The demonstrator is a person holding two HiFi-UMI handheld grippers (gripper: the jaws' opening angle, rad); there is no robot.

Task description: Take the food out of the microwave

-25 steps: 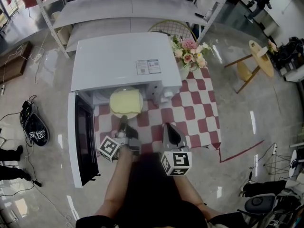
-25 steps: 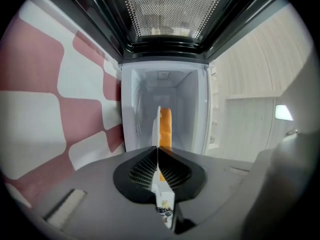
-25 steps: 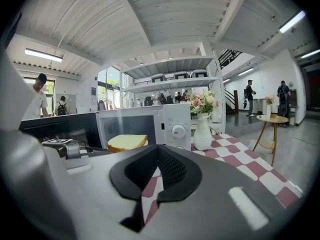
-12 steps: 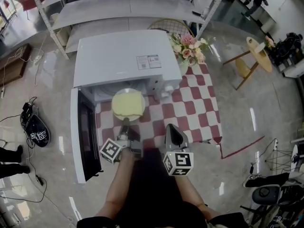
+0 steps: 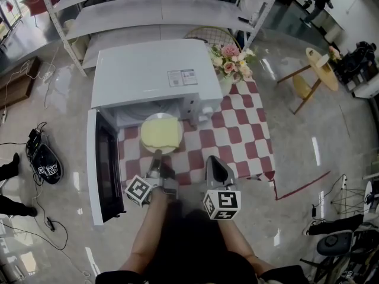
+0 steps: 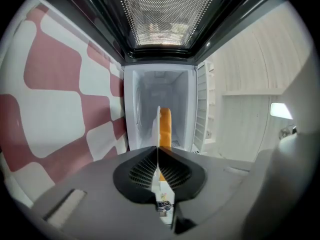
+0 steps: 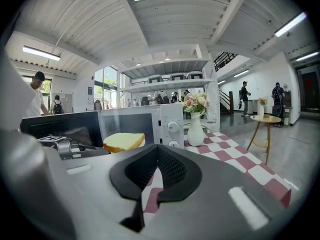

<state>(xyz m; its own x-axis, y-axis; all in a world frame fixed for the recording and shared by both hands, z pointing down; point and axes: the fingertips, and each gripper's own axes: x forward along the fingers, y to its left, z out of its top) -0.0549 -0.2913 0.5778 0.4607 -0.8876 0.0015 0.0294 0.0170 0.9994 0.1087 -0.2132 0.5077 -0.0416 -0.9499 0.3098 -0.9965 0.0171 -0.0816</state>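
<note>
A slice of yellow bread [image 5: 160, 131] lies on a white plate [image 5: 144, 142], which hangs just in front of the open white microwave [image 5: 148, 70], above the checked tablecloth. My left gripper [image 5: 156, 154] is shut on the plate's near rim. In the left gripper view the plate [image 6: 158, 121] shows edge-on between the closed jaws of the left gripper [image 6: 158, 151], with the bread [image 6: 165, 129] beside it and the oven cavity behind. My right gripper [image 5: 211, 158] hovers to the plate's right, shut and holding nothing. The right gripper view shows the bread [image 7: 124, 141] at the left.
The microwave door [image 5: 105, 173] stands open to the left, along the plate's side. A vase of flowers [image 5: 235, 65] stands right of the microwave on the red-and-white tablecloth [image 5: 243, 141]. A small round table [image 5: 323, 70] and metal shelves [image 5: 154, 7] stand further off.
The left gripper has drawn the plate with the bread a little out of the microwave toward me. The right gripper has drifted slightly back alongside it.
</note>
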